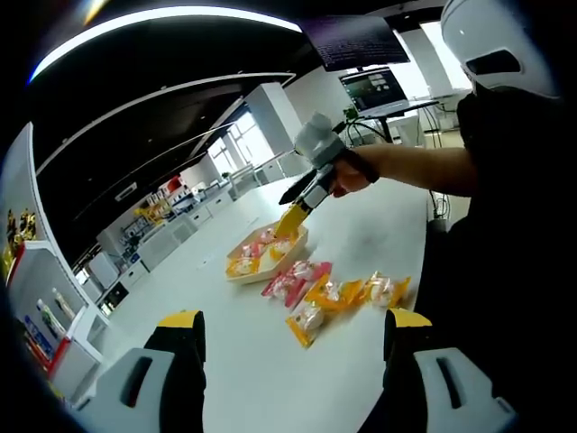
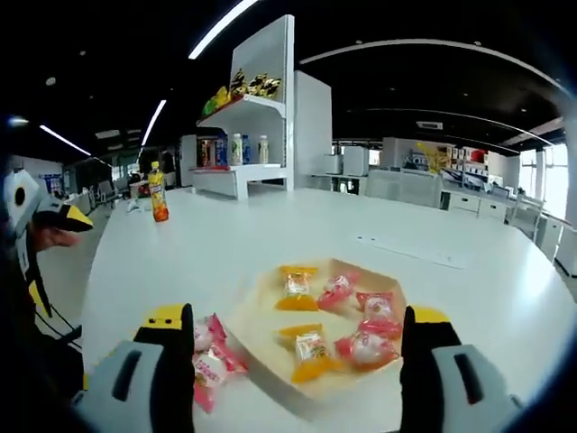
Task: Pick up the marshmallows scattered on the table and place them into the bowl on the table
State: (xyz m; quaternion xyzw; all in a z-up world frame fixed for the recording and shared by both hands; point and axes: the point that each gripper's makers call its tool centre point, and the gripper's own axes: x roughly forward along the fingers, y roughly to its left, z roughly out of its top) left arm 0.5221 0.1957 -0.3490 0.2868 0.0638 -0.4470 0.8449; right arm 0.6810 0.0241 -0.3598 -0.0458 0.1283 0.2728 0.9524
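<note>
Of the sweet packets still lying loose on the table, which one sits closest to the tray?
The pink packet beside the tray; in the left gripper view it lies almost against the tray's edge, while the orange packets trail farther away.

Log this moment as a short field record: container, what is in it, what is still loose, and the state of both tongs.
container: shallow tan cardboard tray on the white table
contents: orange and pink wrapped marshmallows
loose: pink and orange wrapped packets on the table beside the tray
left tongs: open, empty, back from the packets
right tongs: open, empty, jaws either side of the tray
background: orange drink bottle
</note>
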